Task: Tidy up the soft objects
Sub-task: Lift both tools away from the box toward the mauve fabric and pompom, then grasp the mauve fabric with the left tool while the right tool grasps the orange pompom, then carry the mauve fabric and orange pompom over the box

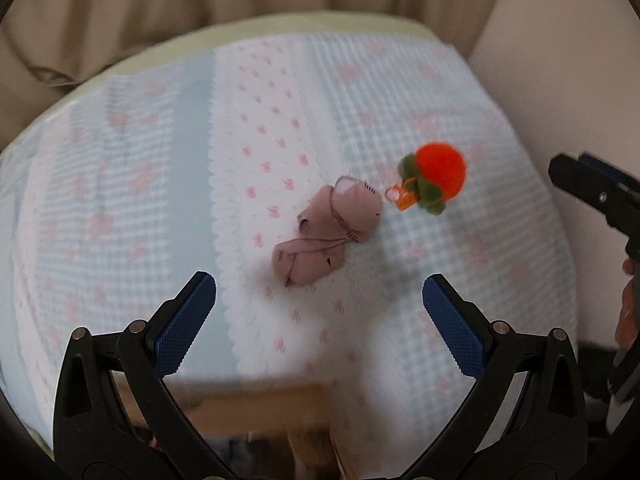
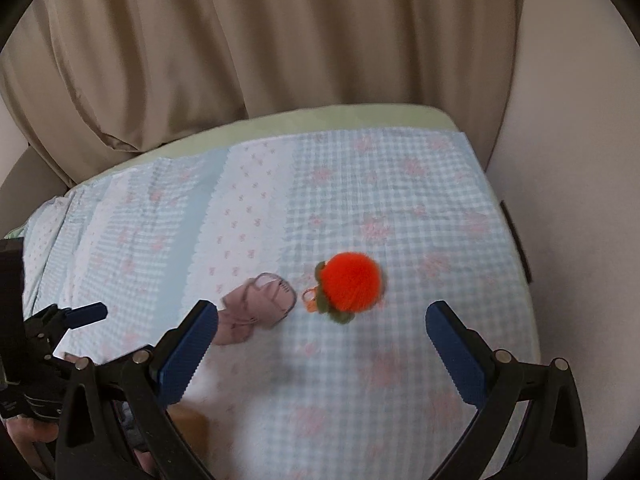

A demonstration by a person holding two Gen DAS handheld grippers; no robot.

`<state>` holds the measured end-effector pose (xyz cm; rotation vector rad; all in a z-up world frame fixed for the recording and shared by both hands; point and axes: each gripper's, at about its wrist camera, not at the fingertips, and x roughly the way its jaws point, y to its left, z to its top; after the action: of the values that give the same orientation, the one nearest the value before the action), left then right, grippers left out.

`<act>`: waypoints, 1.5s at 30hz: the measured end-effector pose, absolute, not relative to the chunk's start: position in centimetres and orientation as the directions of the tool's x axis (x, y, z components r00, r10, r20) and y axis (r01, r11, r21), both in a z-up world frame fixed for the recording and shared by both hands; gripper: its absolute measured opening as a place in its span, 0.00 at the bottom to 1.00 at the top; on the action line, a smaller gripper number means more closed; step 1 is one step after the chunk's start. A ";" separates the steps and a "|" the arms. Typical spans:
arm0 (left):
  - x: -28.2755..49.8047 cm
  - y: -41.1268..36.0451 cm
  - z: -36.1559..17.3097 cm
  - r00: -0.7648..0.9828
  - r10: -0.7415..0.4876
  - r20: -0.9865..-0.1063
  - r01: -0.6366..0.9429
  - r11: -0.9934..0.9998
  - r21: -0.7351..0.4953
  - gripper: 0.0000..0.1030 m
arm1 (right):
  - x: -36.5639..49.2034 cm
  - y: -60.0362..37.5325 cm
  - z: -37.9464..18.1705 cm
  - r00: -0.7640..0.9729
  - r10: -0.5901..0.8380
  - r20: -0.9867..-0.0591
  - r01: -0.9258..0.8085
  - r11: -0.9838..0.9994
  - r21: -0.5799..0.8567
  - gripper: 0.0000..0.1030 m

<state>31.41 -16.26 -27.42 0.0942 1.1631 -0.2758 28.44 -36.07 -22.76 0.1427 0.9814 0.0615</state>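
On checked quilt (image 1: 420,92) – fluffy round pompom (image 1: 440,172) beside crumpled pink socks (image 1: 328,236)

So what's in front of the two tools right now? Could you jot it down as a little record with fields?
surface: bed with a blue gingham and pink-flower quilt
item 1: pink socks, crumpled, lying on the quilt
item 2: orange pom-pom plush with green leaves, beside the socks
left tool: open, empty, facing the socks
right tool: open, empty, facing the plush
backdrop: beige curtain
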 end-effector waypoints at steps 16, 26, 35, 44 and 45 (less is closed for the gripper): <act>40.3 -22.5 -42.5 0.163 -0.087 -0.983 0.507 0.862 0.008 0.79 | 37.2 -37.4 -38.2 0.470 0.169 -0.866 -0.027 0.984 0.177 0.95; 40.8 -24.3 -43.8 0.161 -0.113 -0.980 0.599 0.801 0.006 0.44 | 38.2 -37.1 -40.4 0.501 0.164 -0.850 -0.052 0.986 0.160 0.45; 41.6 -22.9 -41.7 0.180 -0.153 -0.972 0.571 0.821 -0.023 0.31 | 37.5 -37.7 -38.4 0.527 0.161 -0.835 -0.048 0.986 0.161 0.41; 41.9 -21.6 -37.3 0.221 -0.192 -0.956 0.543 0.839 -0.043 0.29 | 36.2 -38.0 -33.7 0.563 0.161 -0.811 -0.034 0.984 0.172 0.41; 41.7 -21.4 -36.3 0.231 -0.200 -0.952 0.537 0.842 -0.047 0.29 | 35.9 -37.9 -32.8 0.570 0.161 -0.806 -0.034 0.984 0.173 0.41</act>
<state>41.69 -21.36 -36.33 0.3193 1.2403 -0.5185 35.88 -37.92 -32.76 0.1441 0.9582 0.1152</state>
